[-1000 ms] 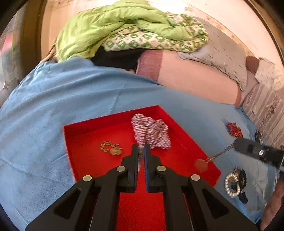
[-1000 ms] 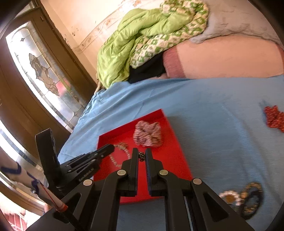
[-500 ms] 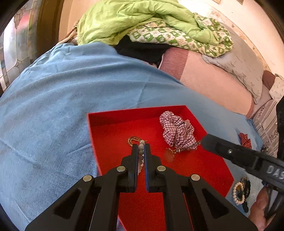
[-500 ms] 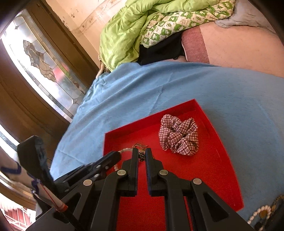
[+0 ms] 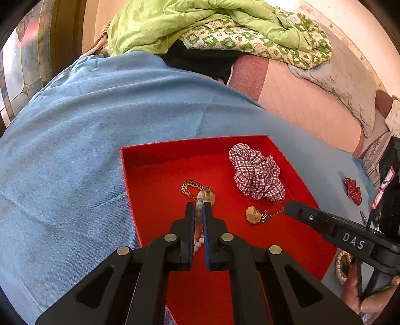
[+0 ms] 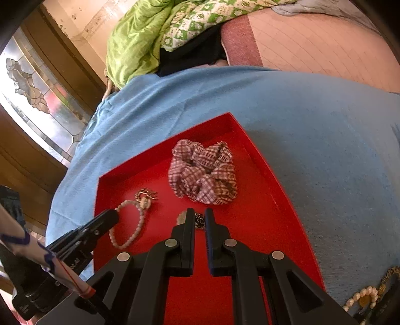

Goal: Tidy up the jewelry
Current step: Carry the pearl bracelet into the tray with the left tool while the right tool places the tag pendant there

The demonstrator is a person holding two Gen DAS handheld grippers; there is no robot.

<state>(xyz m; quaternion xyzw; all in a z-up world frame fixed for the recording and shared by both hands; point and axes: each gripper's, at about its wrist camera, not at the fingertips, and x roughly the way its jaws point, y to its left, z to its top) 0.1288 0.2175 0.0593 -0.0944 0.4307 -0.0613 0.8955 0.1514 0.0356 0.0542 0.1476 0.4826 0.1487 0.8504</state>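
Now: both grippers clamped over red tray [image 5: 295, 245].
Left gripper [image 5: 199, 210] pinches bead bracelet [image 6: 130, 225]; right gripper [image 6: 199, 215] pinches pendant chain [image 5: 260, 216]. Tray holds 1 checked scrunchie [image 6: 203, 178].

Tray [image 5: 252, 280] on bedspread [image 5: 75, 150], scrunchie [image 5: 257, 172] in its far right part, bead bracelet [image 6: 130, 225] at left, quilt [image 5: 200, 27] behind.

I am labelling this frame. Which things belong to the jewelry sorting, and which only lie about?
Job: red tray; bead bracelet; pendant chain; gold chain; pearl bracelet; left gripper; right gripper.

Lying about: scrunchie; green quilt; blue sheet.
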